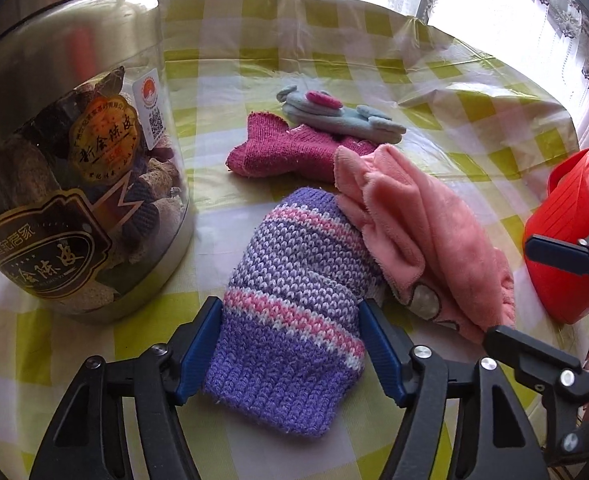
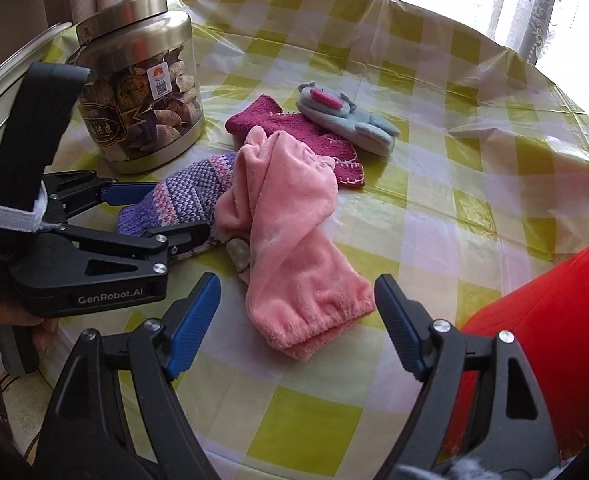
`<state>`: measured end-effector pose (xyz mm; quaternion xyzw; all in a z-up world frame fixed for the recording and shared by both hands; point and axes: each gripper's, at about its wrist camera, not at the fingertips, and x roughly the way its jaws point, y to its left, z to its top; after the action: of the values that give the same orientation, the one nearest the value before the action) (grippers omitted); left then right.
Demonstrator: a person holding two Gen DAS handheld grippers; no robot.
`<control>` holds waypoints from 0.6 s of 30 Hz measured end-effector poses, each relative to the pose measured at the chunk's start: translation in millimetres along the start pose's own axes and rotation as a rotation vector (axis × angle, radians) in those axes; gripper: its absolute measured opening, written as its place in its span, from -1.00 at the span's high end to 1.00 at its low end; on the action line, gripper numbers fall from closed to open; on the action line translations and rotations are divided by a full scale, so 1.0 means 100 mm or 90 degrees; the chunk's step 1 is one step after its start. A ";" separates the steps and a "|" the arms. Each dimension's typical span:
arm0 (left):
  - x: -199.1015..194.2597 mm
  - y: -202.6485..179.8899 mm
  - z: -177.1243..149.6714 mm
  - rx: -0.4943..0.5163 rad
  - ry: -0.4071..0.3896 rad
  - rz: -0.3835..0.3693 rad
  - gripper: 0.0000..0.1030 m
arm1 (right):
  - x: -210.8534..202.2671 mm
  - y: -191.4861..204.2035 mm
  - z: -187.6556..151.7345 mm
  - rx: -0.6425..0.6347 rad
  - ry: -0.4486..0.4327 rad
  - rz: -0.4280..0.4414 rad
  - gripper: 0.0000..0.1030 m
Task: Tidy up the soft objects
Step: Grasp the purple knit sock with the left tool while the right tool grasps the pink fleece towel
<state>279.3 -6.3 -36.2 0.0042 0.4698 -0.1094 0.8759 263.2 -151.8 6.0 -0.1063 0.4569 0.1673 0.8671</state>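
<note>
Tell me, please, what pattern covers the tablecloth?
Yellow-green and white checks on the tablecloth, clearest in the right wrist view.

This is somebody's home, a dining corner by a window. The round table [image 2: 434, 208] wears a yellow-green checked plastic cloth, lace curtains [image 1: 574, 32] hang in bright daylight, and a steel-lidded jar [image 2: 142, 92] of dried peel (with a printed shop label) stands near small knitted and fleecy mittens [image 2: 294, 216] lying loose beside a red plastic container [image 1: 574, 232].

Four soft knit or fleece pieces [image 2: 294, 216], one jar [image 2: 142, 92], one red container [image 2: 554, 340]
</note>
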 end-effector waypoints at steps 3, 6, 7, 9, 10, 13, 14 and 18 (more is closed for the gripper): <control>-0.04 -0.03 -0.03 0.001 -0.007 -0.011 0.04 | 0.12 0.02 0.02 -0.003 0.008 -0.003 -0.58; -0.07 -0.03 -0.06 -0.007 -0.013 -0.017 0.18 | 0.20 0.03 0.03 -0.006 0.009 -0.007 -0.58; -0.08 -0.02 -0.07 -0.010 -0.016 -0.016 0.21 | 0.23 0.03 0.04 -0.005 0.010 -0.010 -0.58; -0.10 -0.02 -0.10 -0.017 -0.022 -0.012 0.26 | 0.29 0.01 0.04 0.005 0.012 -0.008 -0.58; -0.11 -0.01 -0.12 -0.020 -0.024 -0.010 0.26 | 0.32 -0.01 0.04 0.013 0.014 -0.004 -0.58; -0.13 0.01 -0.14 -0.025 -0.029 -0.003 0.28 | 0.39 -0.03 0.02 0.029 0.016 0.002 -0.57; -0.13 0.02 -0.14 -0.030 -0.030 -0.005 0.28 | 0.41 -0.02 0.01 0.028 0.016 -0.003 -0.46; -0.16 0.03 -0.18 -0.047 -0.037 0.002 0.28 | 0.37 0.05 0.00 0.022 0.000 0.008 -0.06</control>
<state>256.6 1.2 -33.5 -0.0306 0.4480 -0.0906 0.8889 280.4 -140.4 -24.6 -0.0880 0.4605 0.1650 0.8678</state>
